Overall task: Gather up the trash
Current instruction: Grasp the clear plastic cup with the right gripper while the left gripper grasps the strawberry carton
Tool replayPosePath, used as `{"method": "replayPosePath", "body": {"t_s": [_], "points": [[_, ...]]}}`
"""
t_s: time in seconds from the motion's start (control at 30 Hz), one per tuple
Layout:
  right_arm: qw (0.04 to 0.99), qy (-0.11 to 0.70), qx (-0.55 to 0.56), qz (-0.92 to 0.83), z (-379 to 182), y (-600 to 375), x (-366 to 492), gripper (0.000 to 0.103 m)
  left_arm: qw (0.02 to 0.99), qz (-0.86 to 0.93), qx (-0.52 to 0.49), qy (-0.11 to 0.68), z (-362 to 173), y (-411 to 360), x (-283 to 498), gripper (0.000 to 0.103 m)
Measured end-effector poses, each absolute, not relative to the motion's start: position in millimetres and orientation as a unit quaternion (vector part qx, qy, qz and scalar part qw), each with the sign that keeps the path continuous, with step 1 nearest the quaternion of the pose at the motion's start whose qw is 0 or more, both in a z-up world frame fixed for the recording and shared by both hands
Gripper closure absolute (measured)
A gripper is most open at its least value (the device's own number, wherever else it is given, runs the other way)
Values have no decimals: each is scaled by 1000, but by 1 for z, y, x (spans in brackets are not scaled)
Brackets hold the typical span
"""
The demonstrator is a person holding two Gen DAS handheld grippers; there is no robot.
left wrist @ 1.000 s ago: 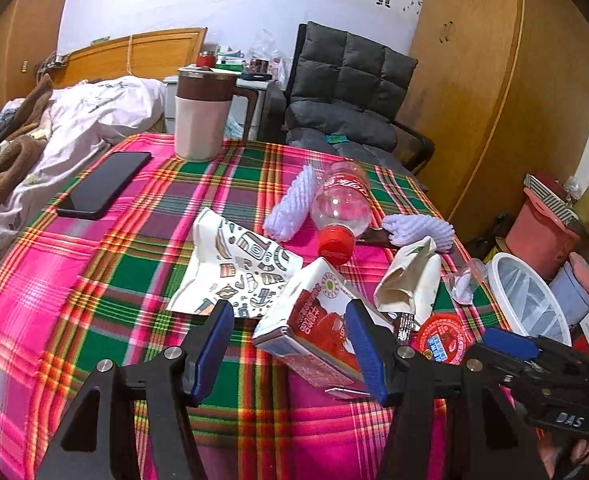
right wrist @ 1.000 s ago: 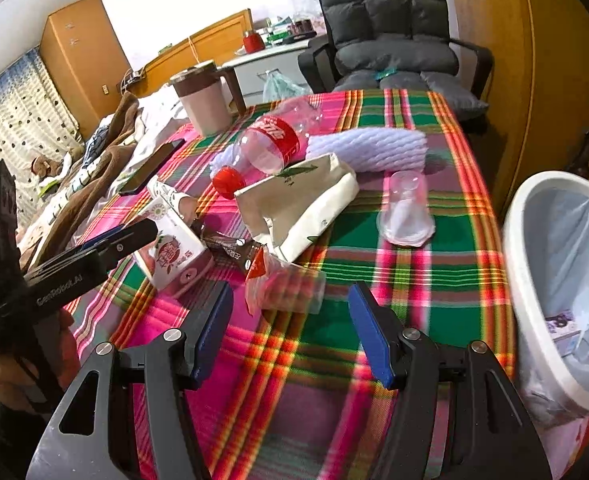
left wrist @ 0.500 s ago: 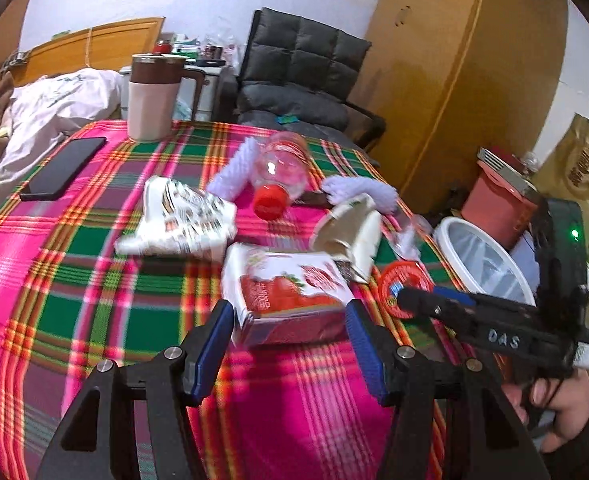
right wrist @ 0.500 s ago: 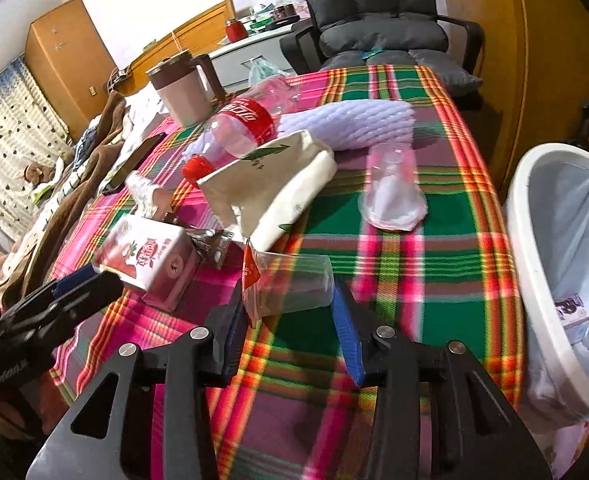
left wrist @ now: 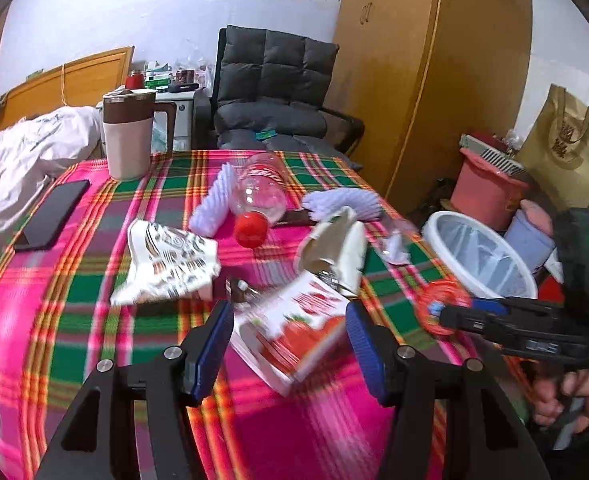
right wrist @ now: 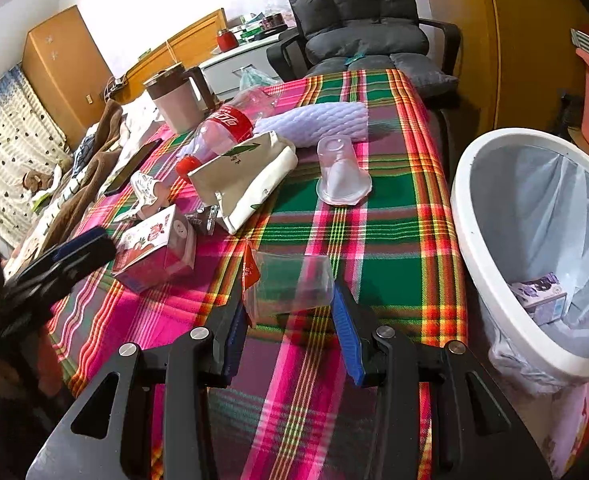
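- Currently I read the right gripper (right wrist: 290,312) as clamped on the clear plastic cup (right wrist: 292,284); the cup lies on its side between the blue pads, and both pads press on its walls.
- I see a torn red lid flap (right wrist: 250,270) hanging at the cup's mouth, on the left pad's side.
- I read the left gripper (left wrist: 290,340) as standing apart; the red-and-white juice carton (left wrist: 294,330) lies tilted between its pads, with a gap visible at each side.
- I note the carton rests on the plaid tablecloth (left wrist: 94,320); the view is blurred there.
- I locate the white trash bin (right wrist: 478,216) just beside the table's right edge, lined with a pale bag; a small purple box (right wrist: 540,298) lies inside it.
- I count further trash on the cloth: a cola bottle (right wrist: 222,126) on its side, a white foam sleeve (right wrist: 318,122) touching it, a cream paper bag (right wrist: 242,178), and a second clear cup (right wrist: 340,172) upended near the bag.
- I also see a patterned wrapper (left wrist: 166,264) left of the carton, plus a dark phone (left wrist: 52,214) and a brown-lidded jug (left wrist: 128,138) at the far side.
- I see the person's hand (left wrist: 578,392) gripping the right tool's handle in the left wrist view.
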State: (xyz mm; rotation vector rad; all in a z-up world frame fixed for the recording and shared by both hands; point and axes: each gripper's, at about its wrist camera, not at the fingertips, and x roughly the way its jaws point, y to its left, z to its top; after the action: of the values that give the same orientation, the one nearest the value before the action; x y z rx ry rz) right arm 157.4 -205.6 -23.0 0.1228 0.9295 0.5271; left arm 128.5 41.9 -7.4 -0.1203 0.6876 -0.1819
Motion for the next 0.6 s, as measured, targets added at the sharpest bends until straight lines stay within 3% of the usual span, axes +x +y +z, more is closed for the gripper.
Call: {"method": "replayPosePath", "body": {"t_s": [0.13,0.6], "points": [[859,441,61,251,-23,-206,157,60,923,-133,-56,357,-16,45,147,40],[861,439,65,247,-23,-214,150,60,913,-151,-24,378,-30,9,118,39]]}}
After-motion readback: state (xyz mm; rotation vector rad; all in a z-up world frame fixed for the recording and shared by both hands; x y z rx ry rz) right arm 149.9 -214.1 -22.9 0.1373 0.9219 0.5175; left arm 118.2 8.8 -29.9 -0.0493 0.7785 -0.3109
